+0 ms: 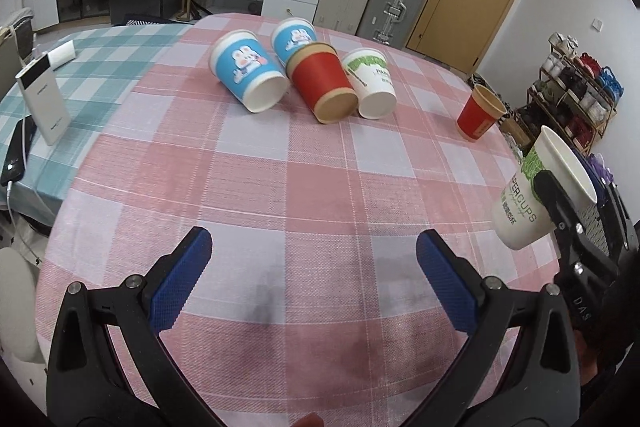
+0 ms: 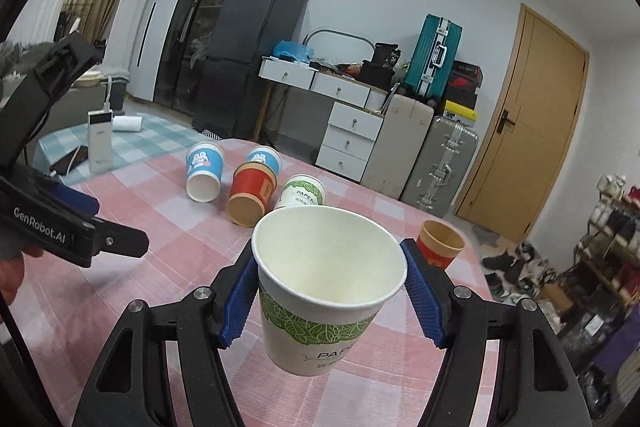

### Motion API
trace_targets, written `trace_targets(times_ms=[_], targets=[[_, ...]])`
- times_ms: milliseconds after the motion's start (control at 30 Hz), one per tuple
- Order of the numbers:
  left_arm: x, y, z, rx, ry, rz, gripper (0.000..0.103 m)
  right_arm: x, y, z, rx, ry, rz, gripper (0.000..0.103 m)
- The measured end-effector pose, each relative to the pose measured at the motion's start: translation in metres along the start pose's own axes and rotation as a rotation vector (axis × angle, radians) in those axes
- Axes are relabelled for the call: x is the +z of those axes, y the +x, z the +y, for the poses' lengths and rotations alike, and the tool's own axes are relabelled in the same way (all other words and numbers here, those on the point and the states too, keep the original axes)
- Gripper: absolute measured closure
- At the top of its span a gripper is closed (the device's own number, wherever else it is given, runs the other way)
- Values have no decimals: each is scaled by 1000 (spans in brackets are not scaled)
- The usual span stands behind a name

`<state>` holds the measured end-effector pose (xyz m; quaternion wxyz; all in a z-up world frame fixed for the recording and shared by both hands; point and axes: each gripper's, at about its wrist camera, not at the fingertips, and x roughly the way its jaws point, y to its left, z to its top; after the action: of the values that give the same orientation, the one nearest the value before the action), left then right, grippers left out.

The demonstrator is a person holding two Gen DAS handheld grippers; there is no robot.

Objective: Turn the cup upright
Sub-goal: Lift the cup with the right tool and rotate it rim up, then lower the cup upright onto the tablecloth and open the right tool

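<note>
Six paper cups in all, five on the pink checked tablecloth (image 1: 248,187), one in the air. Four lying on sides in a cluster at 12 o'clock in left wrist view: blue bunny cup (image 1: 249,75), second blue bunny cup (image 1: 294,37) behind it, red cup (image 1: 322,83) touching that one, white-and-green cup (image 1: 370,83) just beside red at its 3 o'clock; mouths toward camera, so still waiting to be flipped. Fifth, a red cup standing upright (image 1: 480,117) at 2 o'clock near table edge, apart from cluster, likely parked there as finished. Sixth, white cup with green leaf band (image 2: 330,287), clamped by right gripper (image 2: 330,293), blue pads (image 2: 423,301) pressing on opposite sides of wall just below rim, mouth up and tilted slightly toward camera, base clear of cloth. Side grip below rim probably chosen to leave base free for setting down flat. Judged mid-flip to late: cup already turned mouth-up, placement not yet done; probable spot beside upright red cup at 1 o'clock in right wrist view. Left gripper (image 1: 314,277) spread wide, grasping nothing, hovering low over bare cloth at 6 o'clock, kept out of the way. Risk: thin paper wall, may dent under squeeze or tip if released while tilted. Power bank (image 1: 44,99) and phone (image 1: 18,151) on green checked cloth at 9 o'clock, uninvolved.
</note>
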<state>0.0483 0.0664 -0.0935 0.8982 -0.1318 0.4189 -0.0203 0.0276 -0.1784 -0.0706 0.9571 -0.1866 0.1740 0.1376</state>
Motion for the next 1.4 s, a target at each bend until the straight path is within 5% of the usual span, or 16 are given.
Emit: trace_targets(times_ms=[200, 400, 667, 1267, 1400], targets=[[1, 19, -11, -18, 16, 23, 1, -4, 6, -6, 31, 40, 25, 34], [1, 30, -14, -25, 30, 44, 1, -8, 39, -15, 135, 149, 199, 34], [-2, 42, -17, -42, 41, 69, 1, -22, 58, -11, 172, 192, 286, 34], [0, 30, -10, -25, 37, 43, 1, -43, 34, 3, 216, 124, 359, 31], [-2, 19, -13, -17, 51, 27, 1, -49, 20, -1, 244, 158, 359, 16]])
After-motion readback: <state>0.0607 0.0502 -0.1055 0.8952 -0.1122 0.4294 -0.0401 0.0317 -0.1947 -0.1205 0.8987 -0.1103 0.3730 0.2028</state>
